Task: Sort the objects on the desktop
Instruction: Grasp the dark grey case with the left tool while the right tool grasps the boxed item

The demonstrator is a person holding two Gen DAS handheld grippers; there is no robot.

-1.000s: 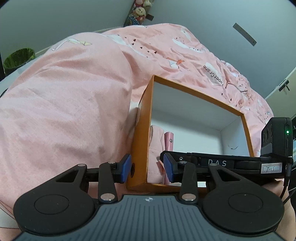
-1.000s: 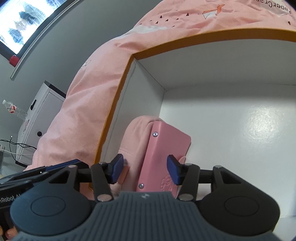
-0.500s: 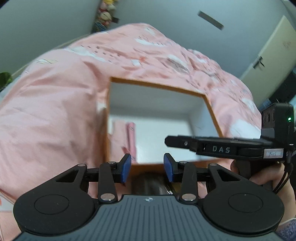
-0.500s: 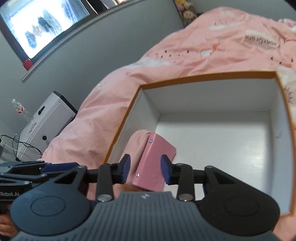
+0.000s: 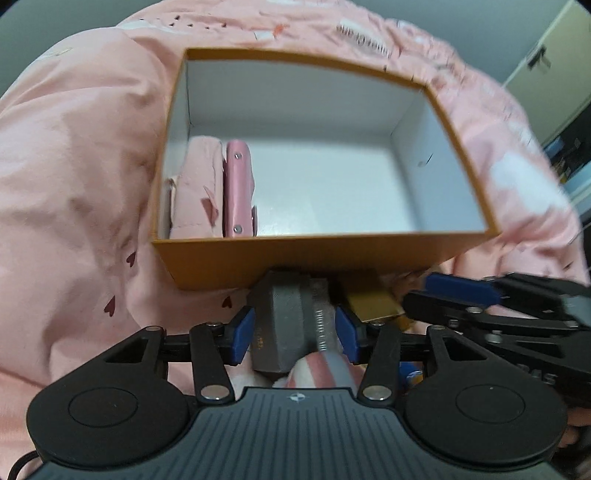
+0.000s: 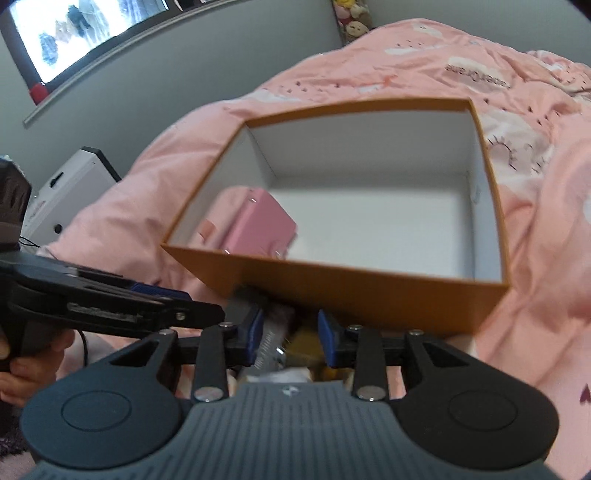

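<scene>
Orange box (image 5: 295, 258) sits on pink quilt (image 5: 74, 184); pink case (image 5: 238, 192) stands against its left wall. Left gripper (image 5: 295, 330) and right gripper (image 6: 290, 338) both spread apart, holding nothing, over a grey tool (image 5: 280, 321) just before the box.

We record soft, even indoor light, a bright screen (image 6: 88, 33) glaring upper left, strong fisheye bending at the edges, and motion blur smearing the orange box (image 6: 369, 291) rim and, seemingly, nearer items.
</scene>
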